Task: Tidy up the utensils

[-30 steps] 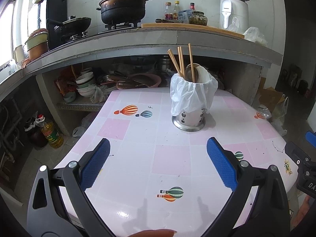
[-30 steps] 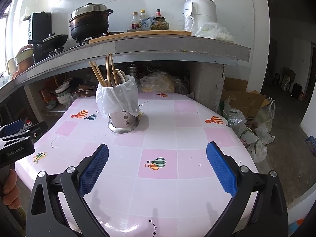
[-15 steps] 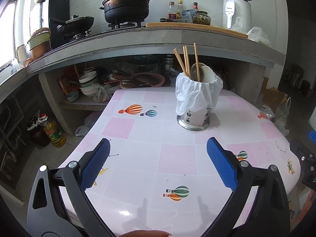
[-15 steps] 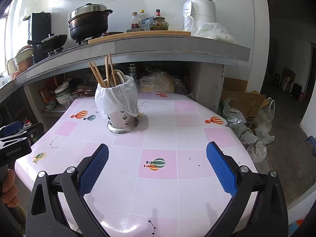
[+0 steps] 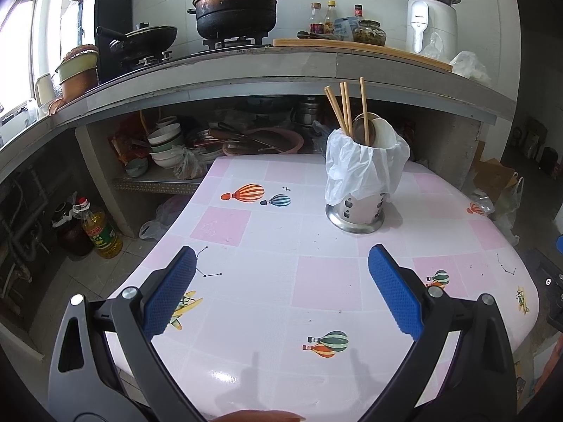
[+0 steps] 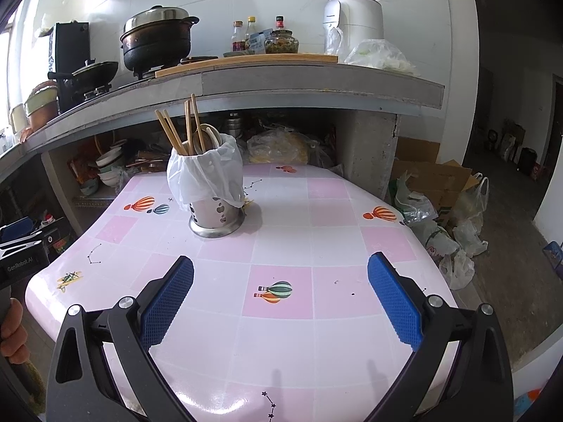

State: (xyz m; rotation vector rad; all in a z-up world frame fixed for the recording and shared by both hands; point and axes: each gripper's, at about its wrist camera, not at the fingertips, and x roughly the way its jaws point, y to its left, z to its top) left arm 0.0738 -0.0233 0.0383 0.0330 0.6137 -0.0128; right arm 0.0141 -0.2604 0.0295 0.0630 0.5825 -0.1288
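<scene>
A steel utensil holder lined with a white plastic bag stands on the pink-and-white checked table. Wooden chopsticks and spoons stick out of it. It also shows in the right wrist view, with its chopsticks. My left gripper is open and empty, well short of the holder. My right gripper is open and empty over the table's near part. The left gripper's body shows at the right wrist view's left edge.
A concrete counter behind the table carries a big pot, a wok, bottles and a white appliance. Bowls are stacked under it. An oil bottle stands on the floor at left; bags and a box lie at right.
The left gripper has drifted back and to the left, so the holder now sits further right in its view. The right gripper has barely moved. Both stay open.
</scene>
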